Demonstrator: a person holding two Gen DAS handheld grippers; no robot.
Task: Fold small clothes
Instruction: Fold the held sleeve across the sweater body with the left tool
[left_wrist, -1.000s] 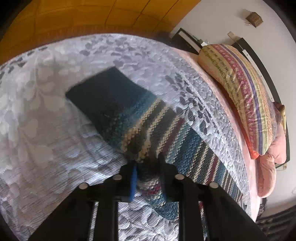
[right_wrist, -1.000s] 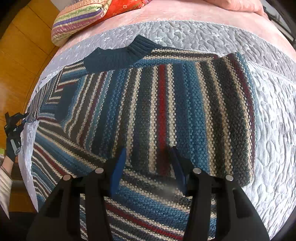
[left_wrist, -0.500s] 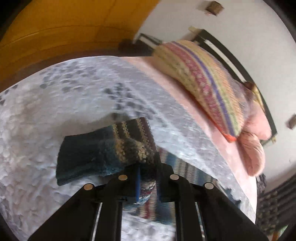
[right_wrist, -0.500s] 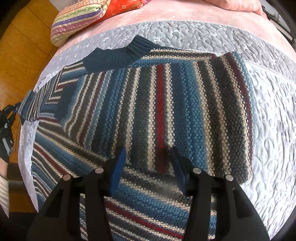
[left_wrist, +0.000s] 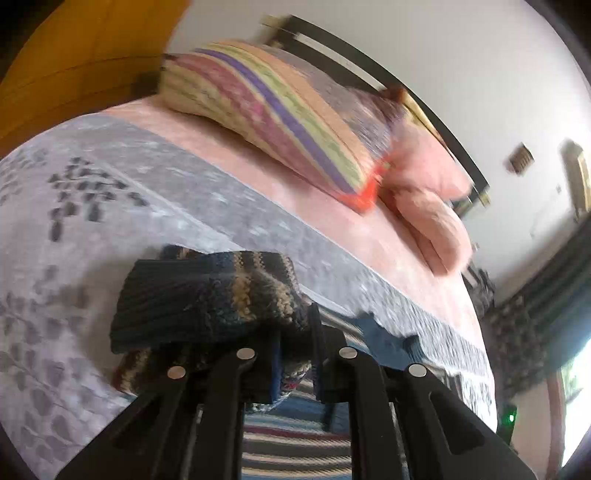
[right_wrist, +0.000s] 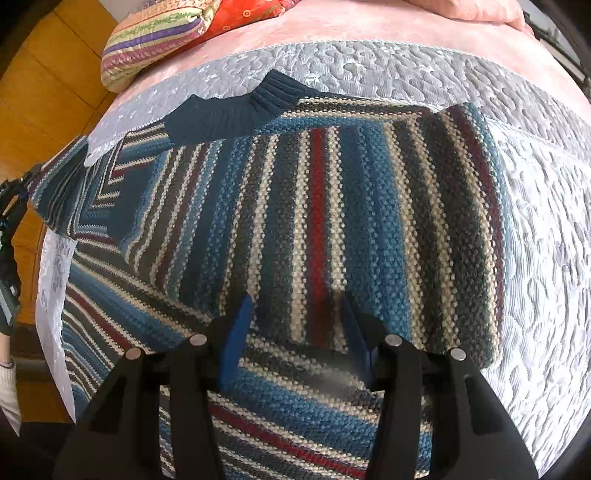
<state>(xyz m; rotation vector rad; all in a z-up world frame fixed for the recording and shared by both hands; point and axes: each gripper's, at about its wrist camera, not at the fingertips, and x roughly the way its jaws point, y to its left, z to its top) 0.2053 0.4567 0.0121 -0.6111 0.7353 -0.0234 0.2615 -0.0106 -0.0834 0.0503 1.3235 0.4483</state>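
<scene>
Clearly the left gripper (left_wrist: 295, 354) pinches the sleeve (left_wrist: 207, 299); right gripper (right_wrist: 295, 332) gapes over the sweater (right_wrist: 332, 206); slippage would drop the fold.

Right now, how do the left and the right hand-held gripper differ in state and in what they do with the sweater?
The left hand-held gripper is shut on the sweater's sleeve and holds it lifted off the bed; the right hand-held gripper is open and grips nothing. The left one sits at the sweater's edge; the right one hovers over its striped body. Both have black arms and blue pads.
</scene>
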